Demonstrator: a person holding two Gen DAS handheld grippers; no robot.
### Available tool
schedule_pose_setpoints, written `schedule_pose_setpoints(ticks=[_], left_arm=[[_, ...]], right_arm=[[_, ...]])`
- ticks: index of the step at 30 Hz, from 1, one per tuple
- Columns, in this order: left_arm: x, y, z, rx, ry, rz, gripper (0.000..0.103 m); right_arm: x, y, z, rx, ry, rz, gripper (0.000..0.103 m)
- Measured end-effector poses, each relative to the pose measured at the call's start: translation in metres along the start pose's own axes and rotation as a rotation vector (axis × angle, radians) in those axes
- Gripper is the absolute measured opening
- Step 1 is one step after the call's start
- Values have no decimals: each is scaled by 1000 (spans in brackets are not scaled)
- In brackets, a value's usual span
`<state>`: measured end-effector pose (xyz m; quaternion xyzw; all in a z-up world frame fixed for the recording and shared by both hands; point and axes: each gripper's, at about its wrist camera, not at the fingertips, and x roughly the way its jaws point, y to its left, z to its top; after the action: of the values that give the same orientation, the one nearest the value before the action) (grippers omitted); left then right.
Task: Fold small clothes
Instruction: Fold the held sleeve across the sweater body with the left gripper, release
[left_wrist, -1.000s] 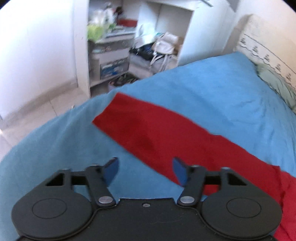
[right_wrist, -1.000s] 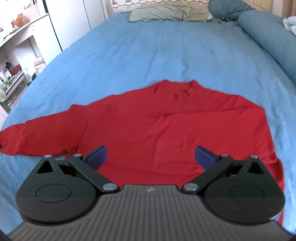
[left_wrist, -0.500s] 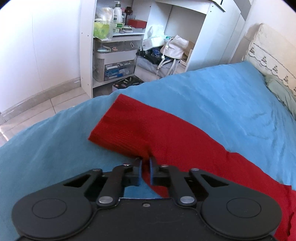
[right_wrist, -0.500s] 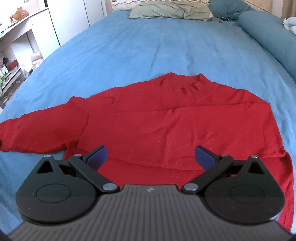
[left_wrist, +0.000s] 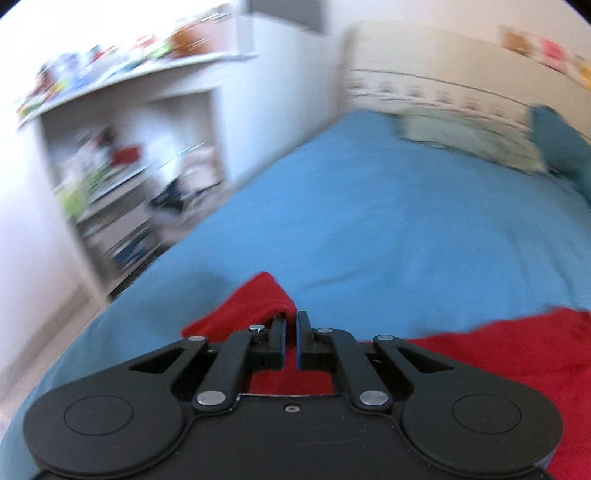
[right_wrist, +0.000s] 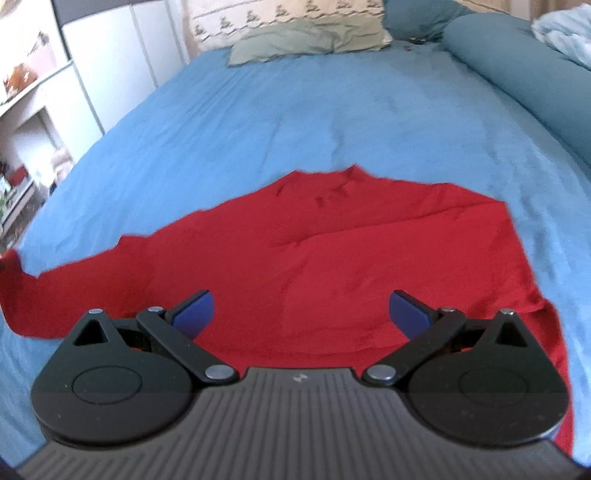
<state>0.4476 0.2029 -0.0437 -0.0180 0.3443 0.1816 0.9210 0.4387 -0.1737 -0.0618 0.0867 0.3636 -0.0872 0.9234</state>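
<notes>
A red long-sleeved top (right_wrist: 332, 266) lies spread on the blue bed sheet (right_wrist: 295, 110). Its left sleeve (right_wrist: 55, 291) stretches to the left edge of the right wrist view, with the end raised. My left gripper (left_wrist: 291, 321) is shut on that sleeve's cuff (left_wrist: 255, 306) and holds it lifted off the sheet (left_wrist: 369, 229); the rest of the top (left_wrist: 517, 350) shows at the lower right. My right gripper (right_wrist: 301, 310) is open and empty, low over the top's near hem.
White shelves and a desk full of items (left_wrist: 122, 155) stand beside the bed on the left. Pillows (right_wrist: 306, 40) lie at the head of the bed. A rolled blue duvet (right_wrist: 517, 70) runs along the right side.
My left gripper closed on the sleeve cuff, then lifted it and swung toward the bed's middle. My right gripper stayed open over the hem and barely moved.
</notes>
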Motion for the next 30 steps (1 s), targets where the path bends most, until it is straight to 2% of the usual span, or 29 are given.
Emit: schedule_pose_setpoints(ticks=[4,8,13,15,17,19,21,22,23,25,27,30], left_arm=[[-26,-88,5,85,-30,-137,5],[-47,-186,-13,150,-38,-308,5],[-37,-295,-63,203,60,-459,5],[-26,-334,-93,258,107,-488,5],[-13,-356,-113,295,158,-484,5],[0,-365,-128,304,198,-466,5],[3,-368,-130,313,188,-465,6],[1,-368,-130,316,189,-470,11],[0,-368,-128,318,193,-478,18],[-5,-355,-123,320,200,-508,50],[-19,-336,-119,329,192,-493,64],[-29,-301,-115,338,190,-439,66]], right_arm=[[-16,-39,10,46,-35,-14,103],[-29,-82,15,70,-51,-39,103],[-36,-142,13,60,-47,-94,103],[-34,-164,8,60,-30,-91,103],[-30,-182,3,59,-10,-94,103],[-27,-194,-2,59,4,-92,103],[-25,-201,-5,67,9,-84,103],[-24,-203,-5,71,10,-71,103],[-24,-202,-5,70,10,-59,103],[-22,-197,-1,53,6,-38,103],[-19,-189,4,24,6,-17,103],[-7,-166,12,-47,17,29,103]])
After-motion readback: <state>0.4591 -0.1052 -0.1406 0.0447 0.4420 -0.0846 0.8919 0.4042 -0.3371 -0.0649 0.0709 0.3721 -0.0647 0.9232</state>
